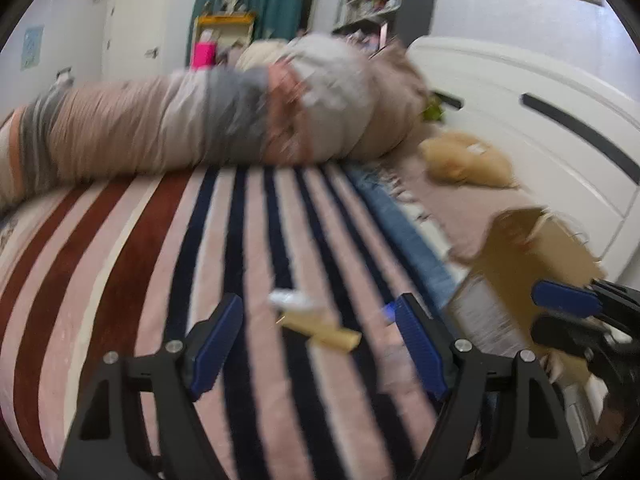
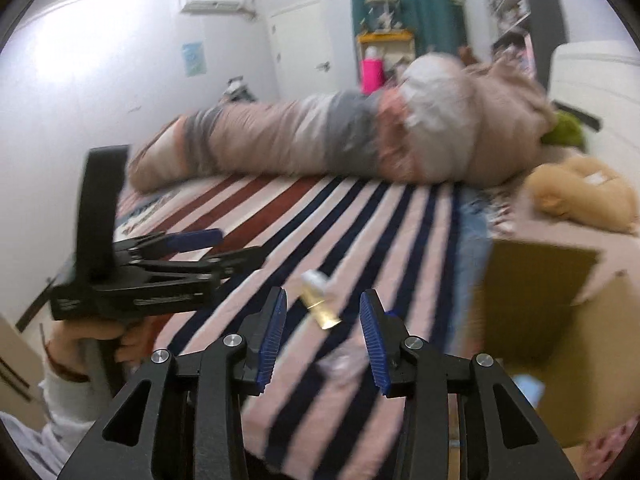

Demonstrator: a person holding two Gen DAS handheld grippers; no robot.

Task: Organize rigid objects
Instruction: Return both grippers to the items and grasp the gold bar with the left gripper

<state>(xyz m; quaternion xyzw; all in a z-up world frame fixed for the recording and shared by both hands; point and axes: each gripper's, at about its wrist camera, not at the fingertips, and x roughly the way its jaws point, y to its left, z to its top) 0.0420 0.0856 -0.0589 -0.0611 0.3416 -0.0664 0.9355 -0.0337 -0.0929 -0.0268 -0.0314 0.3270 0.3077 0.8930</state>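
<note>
On striped bedcover (image 2: 280, 272), gold bottle (image 2: 320, 304) lies flat (blurred).

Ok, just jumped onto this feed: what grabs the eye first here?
First the striped blanket covering the bed, with a long rolled quilt lying across its far side. Nearer, a small gold bottle with a white cap lies on the stripes just ahead of the open right gripper. An open cardboard box sits to the right, and the left gripper is open too.

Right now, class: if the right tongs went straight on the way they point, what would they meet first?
Probably the gold bottle lying on the striped blanket, just ahead of the open right tongs. Blur leaves depth uncertain.
</note>
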